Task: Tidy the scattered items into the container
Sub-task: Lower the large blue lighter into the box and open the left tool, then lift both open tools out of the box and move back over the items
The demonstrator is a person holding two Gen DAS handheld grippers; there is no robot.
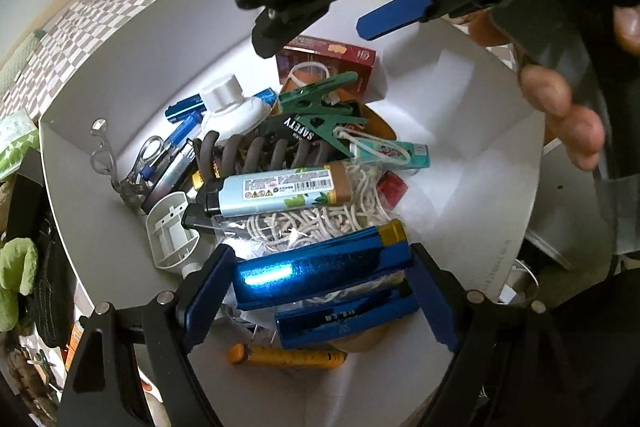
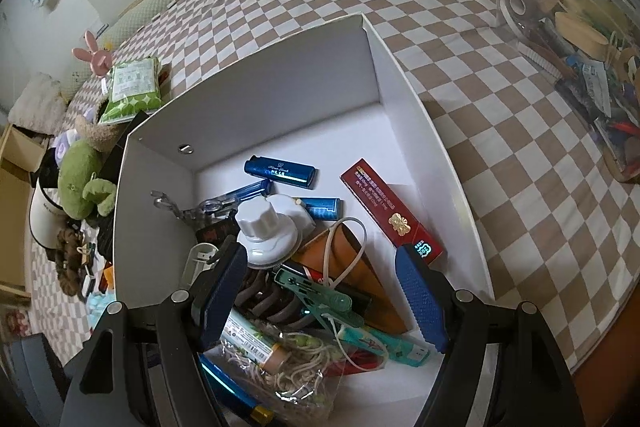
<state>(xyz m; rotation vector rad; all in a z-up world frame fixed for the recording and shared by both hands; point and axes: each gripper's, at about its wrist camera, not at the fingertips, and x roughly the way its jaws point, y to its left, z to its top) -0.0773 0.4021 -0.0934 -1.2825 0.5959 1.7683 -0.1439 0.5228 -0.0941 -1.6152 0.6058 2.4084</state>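
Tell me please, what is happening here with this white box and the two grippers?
A person is tidying small things into a white box on a checked cloth. The left gripper holds a shiny blue lighter crosswise between its fingers, above the pile in the box. The right gripper hangs over the same pile with open, empty jaws. Lighters, a green clothes peg and a red carton already lie inside.

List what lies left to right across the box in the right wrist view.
Clear plastic clip → white screw cap → green clothespin → red carton → box wall.
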